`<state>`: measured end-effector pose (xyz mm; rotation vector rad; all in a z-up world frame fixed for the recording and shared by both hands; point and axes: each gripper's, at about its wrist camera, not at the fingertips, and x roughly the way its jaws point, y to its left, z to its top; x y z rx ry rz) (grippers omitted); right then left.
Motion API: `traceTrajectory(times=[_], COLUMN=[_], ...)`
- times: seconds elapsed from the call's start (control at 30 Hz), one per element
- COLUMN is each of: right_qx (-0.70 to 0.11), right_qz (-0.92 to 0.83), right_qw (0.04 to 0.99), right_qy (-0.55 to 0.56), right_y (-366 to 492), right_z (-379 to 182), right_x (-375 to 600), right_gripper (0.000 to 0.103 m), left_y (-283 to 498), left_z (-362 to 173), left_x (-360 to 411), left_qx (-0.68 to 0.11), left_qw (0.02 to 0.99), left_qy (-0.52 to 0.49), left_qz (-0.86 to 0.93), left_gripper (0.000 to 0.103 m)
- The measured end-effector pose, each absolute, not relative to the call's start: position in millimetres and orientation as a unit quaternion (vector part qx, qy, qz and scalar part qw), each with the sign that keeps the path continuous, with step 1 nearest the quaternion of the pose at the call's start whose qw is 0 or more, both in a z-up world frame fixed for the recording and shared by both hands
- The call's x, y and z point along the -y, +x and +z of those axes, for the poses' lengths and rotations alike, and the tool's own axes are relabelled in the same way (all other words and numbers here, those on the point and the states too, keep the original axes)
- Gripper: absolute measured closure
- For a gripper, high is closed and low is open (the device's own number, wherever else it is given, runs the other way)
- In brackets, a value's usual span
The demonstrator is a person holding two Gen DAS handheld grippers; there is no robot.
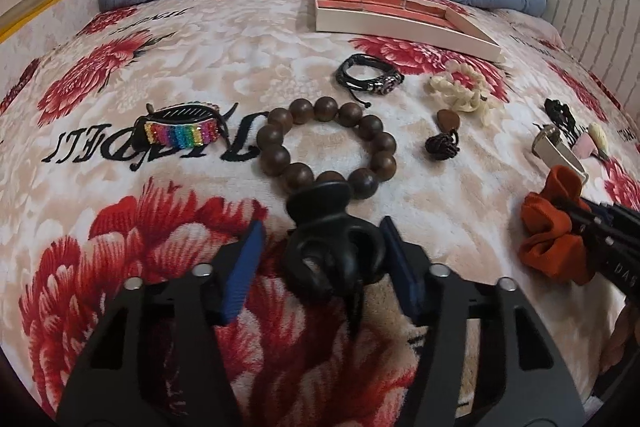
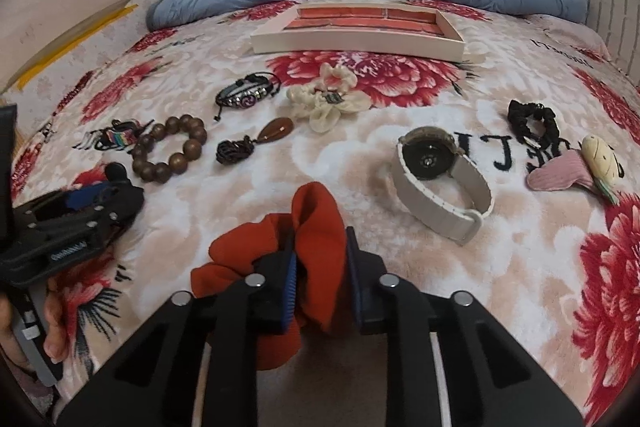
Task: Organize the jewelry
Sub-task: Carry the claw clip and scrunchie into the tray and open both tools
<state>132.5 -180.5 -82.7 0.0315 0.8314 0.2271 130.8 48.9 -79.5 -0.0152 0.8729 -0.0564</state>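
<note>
We clamped our right gripper (image 2: 320,267) on the scrunchie (image 2: 316,223); our left gripper (image 1: 320,259) bracketed the clip (image 1: 332,259), contact unclear.

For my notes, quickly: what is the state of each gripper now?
Left gripper: around the black hair claw, pads not clearly pressing.
Right gripper: closed on the orange scrunchie.

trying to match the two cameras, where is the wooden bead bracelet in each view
Left wrist: wooden bead bracelet at centre, just beyond the black hair clip.
Right wrist: at mid-left, near the left gripper.
Shared landmark: the tray lies behind it in both.
</note>
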Motion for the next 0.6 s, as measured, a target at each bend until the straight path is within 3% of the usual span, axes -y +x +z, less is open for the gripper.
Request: traceTrajectory(times=[0.07, 0.37, 0.6], right_qx=[-0.399, -0.365, -0.339], right_qz=[0.117, 0.148, 0.173], right_qw=[0.909, 0.919, 0.924], right_qy=[0.017, 0.024, 0.045], right_y=[132.1, 133.6, 159.8], right_z=[-78.7, -52.3, -18.3], right_x=[182.5, 196.6, 209.9], right_gripper=[0.083, 0.085, 0.086], left_y=[129.1, 119.4, 129.4], left_z=[-78.3, -66.1, -25.0], left_x=[-45.8, -48.9, -39.7], left_qx=[-0.419, -0.408, -0.375], left_qw=[0.907, 0.913, 0.926], left_qy=[-0.001, -0.015, -0.016], left_qz=[-0.031, -0.014, -0.032], left_gripper=[0.058, 0.058, 0.058])
